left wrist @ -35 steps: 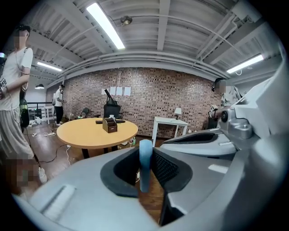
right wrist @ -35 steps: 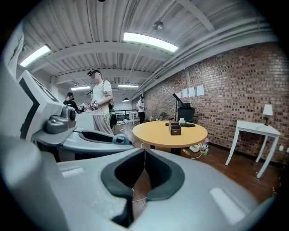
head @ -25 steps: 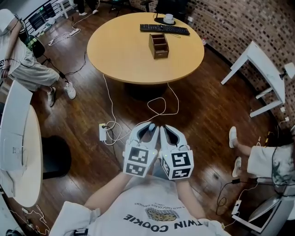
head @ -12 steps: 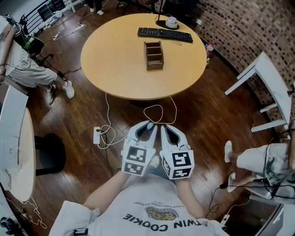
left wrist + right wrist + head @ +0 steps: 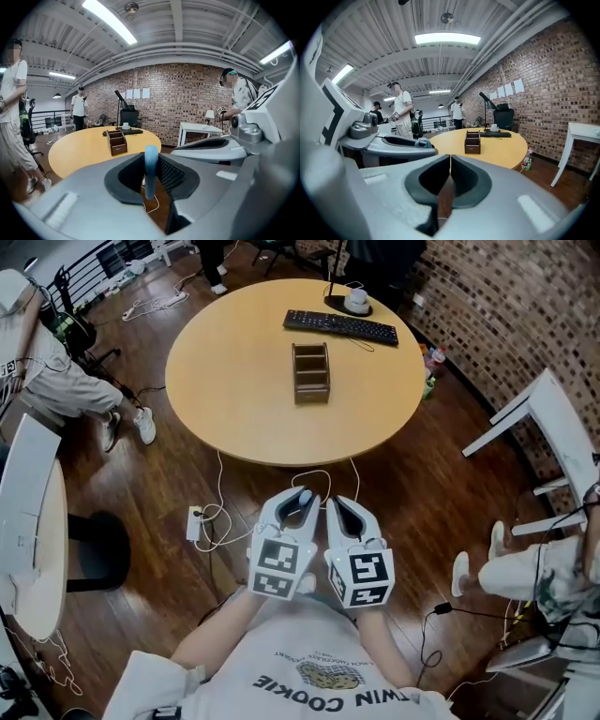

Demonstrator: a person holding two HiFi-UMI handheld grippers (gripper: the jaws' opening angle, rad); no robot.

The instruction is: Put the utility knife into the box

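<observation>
**Knife carried closer to the table, not yet over the box**

Compared with a second earlier, the round wooden table [image 5: 234,381] had come lower and nearer in the head view. The wooden compartment box [image 5: 310,372] on it had also slid down toward the grippers. The two grippers kept the same side-by-side pose in front of the person's chest. That reads as a walking approach, with the load carried and nothing yet placed. The box was still well apart from both grippers, with bare floor and a loop of white cable [image 5: 319,474] between them. By my judgement, the reach over the table edge was still to come.

The left gripper [image 5: 298,507] had its jaws partway apart and clamped on the light-blue utility knife [image 5: 151,168]. The knife stood upright between the pads, its top end poking above them. So the knife was in that gripper, not on the table or in the box.

The right gripper [image 5: 450,176] had its pads closed together and nothing between them. It sat just beside the left one.

A black keyboard [image 5: 340,326] lay beyond the box, at the far side of the table.
</observation>
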